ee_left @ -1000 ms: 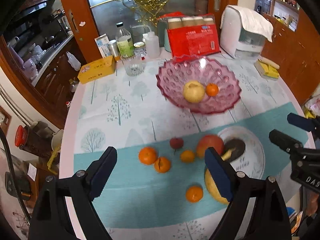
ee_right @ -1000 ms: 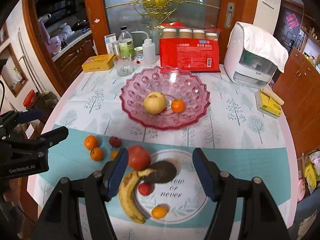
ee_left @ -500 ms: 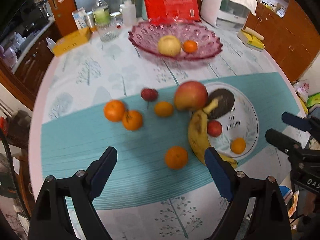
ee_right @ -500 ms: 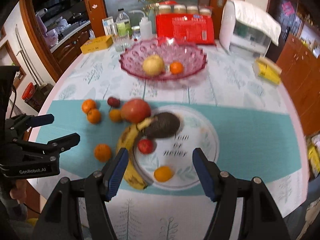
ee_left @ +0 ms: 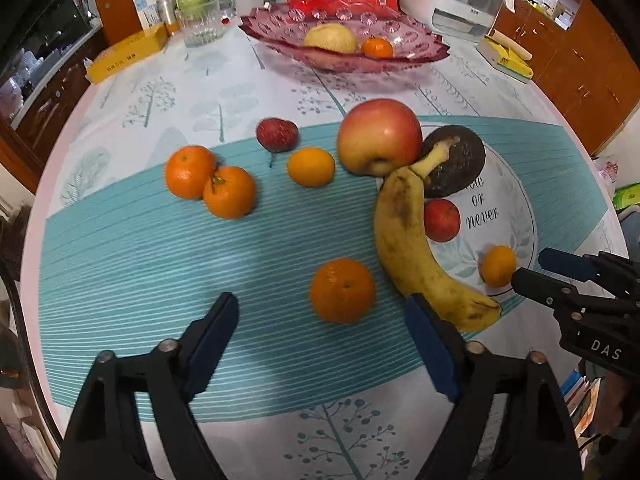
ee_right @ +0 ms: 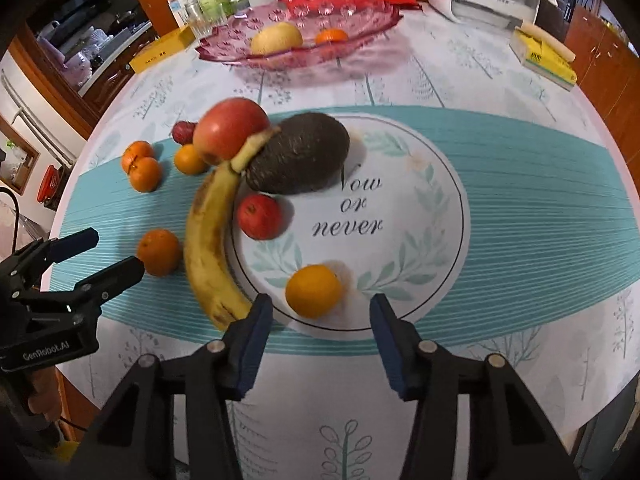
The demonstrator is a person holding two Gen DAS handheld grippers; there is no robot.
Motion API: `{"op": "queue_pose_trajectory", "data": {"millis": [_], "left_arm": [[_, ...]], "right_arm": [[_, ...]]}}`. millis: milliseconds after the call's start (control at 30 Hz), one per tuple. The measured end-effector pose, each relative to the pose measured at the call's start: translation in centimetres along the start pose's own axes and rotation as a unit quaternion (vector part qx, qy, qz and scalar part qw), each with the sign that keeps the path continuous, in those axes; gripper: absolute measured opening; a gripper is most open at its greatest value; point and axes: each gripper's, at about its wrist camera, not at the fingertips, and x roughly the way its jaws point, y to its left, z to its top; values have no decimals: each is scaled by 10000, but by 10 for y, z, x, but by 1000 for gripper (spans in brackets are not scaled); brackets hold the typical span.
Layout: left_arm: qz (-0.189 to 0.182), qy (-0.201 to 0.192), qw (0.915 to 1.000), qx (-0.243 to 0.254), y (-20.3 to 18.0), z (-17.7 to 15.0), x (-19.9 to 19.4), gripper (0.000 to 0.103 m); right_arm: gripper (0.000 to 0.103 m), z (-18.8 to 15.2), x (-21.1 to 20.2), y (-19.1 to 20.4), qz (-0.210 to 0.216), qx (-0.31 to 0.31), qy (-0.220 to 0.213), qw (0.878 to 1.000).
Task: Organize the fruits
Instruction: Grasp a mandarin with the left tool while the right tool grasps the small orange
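two grippers gaping, empty | left gripper (ee_left: pixel 320 320) – tangerine (ee_left: pixel 342 290) just ahead | right gripper (ee_right: pixel 320 312) – orange (ee_right: pixel 314 290) between tips

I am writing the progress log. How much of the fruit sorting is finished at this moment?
Done: only a yellow fruit and a small orange lie in the pink bowl. In hand: nothing; the open left gripper faces a loose orange, the open right gripper another orange. Left: apple, banana, avocado and the rest.

Loose fruit (ee_left: pixel 403 240) scattered on teal mat & plate (ee_right: pixel 424 216); pear + tangerine in pink bowl (ee_left: pixel 416 40).
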Motion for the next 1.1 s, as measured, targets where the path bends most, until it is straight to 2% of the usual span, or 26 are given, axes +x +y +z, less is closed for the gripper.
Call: {"op": "queue_pose_trajectory", "data": {"millis": [267,333,733,900,1000,1100], "left_arm": [[-91,138,9996,-230,2,3,15,78],[-100,153,9995,-241,1,4,17,72],[-232,409,9982,-367,-1,6,37,51],[-358,470,9966,-569,4,5,41,46],[-447,470,9962,-582,4,5,41,40],[-409,449,9966,-559,2,5,42,40]], "right_arm": [[41,2,15,-3,164,-68,153,9997],[40,3,17,-2,233,-81,159,9996],[36,8,26,5,515,-319,290,9977],[35,7,28,7,543,-374,336,9973],[35,8,28,7,541,-396,333,9972],[35,9,28,9,519,-436,313,9972]]}}
